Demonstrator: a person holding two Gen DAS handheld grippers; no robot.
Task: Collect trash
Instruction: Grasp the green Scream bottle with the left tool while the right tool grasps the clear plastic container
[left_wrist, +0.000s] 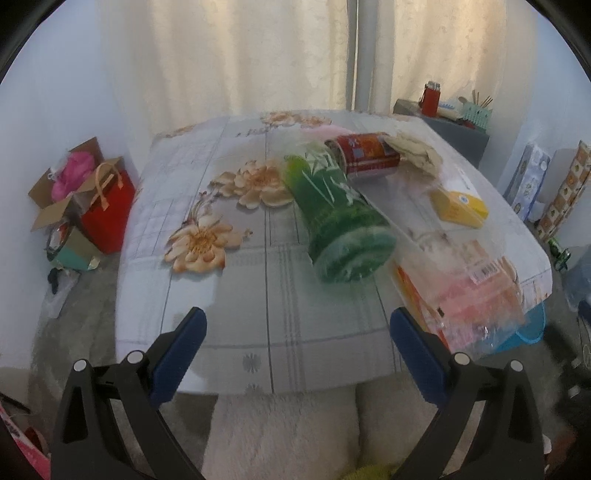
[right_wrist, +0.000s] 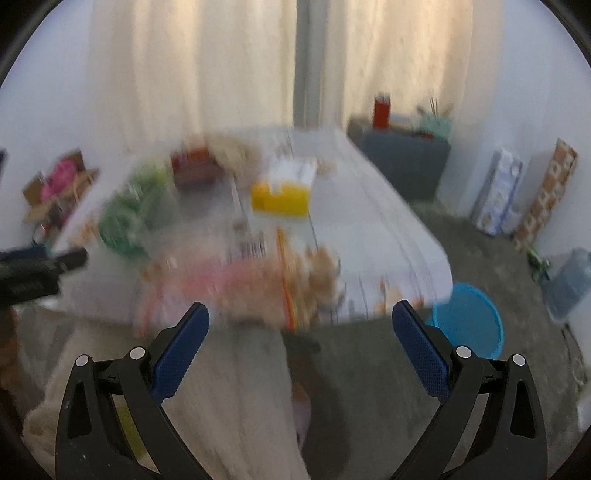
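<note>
Both the left gripper (left_wrist: 297, 345) and right gripper (right_wrist: 301, 341) hang spread, empty. Best start with the clear plastic wrapper (left_wrist: 476, 295) at lower right, pinching its edge, then drop it in the blue bucket (right_wrist: 467, 319).

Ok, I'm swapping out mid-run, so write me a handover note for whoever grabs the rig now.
Left hand-held gripper: open, empty, at the table's near edge.
Right hand-held gripper: open, empty; its view is blurred.
On the floral-cloth table: green cylindrical package, red can, yellow box, clear plastic wrapper.
Blue bucket on the floor by the table corner.
Done: nothing visibly collected.
Left: all of it.
</note>
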